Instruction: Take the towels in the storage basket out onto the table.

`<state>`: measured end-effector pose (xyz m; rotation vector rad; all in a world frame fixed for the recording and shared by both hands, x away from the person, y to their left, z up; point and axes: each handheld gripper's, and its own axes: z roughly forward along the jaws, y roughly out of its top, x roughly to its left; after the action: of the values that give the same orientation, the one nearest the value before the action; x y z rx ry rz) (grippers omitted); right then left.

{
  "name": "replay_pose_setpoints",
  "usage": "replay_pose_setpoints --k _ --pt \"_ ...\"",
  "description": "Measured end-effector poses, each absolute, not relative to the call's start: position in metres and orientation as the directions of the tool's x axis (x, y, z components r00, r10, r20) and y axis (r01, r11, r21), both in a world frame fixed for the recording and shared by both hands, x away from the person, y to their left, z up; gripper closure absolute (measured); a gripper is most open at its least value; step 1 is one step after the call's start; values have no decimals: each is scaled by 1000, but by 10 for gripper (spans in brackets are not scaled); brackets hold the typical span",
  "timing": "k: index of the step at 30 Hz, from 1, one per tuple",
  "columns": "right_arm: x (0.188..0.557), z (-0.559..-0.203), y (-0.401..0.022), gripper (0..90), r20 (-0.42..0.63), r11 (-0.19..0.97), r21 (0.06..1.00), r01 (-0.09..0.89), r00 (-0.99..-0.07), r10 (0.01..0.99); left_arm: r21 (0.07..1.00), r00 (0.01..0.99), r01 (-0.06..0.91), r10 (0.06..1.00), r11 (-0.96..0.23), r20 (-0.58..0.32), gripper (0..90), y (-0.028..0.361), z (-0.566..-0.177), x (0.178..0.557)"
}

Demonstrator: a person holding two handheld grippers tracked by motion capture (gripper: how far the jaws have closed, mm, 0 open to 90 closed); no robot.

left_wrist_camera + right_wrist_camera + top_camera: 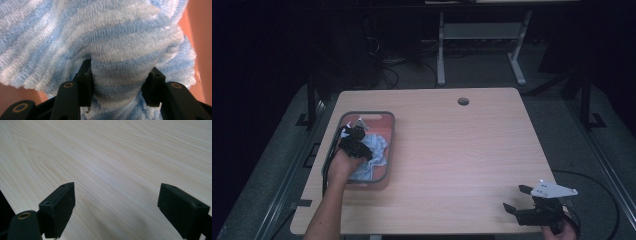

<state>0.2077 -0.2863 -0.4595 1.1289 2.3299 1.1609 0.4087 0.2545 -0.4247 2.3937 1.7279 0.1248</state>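
— Where's the striped towel (pixel 120 45)?
— In the orange tray (pixel 384 120) at the surface's (pixel 462 150) left — the left tongs (pixel 120 85) are clenched on a bunched fold of it.
— The right tongs (pixel 116 205)?
— Released, spread wide above bare wood at the near right corner.

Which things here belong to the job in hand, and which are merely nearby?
In the job:
- left gripper, closed on a fold of towel
- blue striped towel
- orange tray

Nearby:
- right gripper, open over bare table
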Motion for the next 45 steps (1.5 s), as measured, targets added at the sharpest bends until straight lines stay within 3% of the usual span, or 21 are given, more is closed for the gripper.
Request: replay_pose_setpoints --k 13,24,45 --pt "208 -460 -286 140 74 363 773 520 -642 763 213 331 924 943 -316 -36 589 256 -422 407" --pt "206 -459 -284 141 63 367 775 515 -640 766 278 359 899 933 -338 -27 665 257 -411 397" --pt "207 -460 -287 140 69 354 773 527 -624 779 447 369 849 922 -281 -121 674 283 -370 368"
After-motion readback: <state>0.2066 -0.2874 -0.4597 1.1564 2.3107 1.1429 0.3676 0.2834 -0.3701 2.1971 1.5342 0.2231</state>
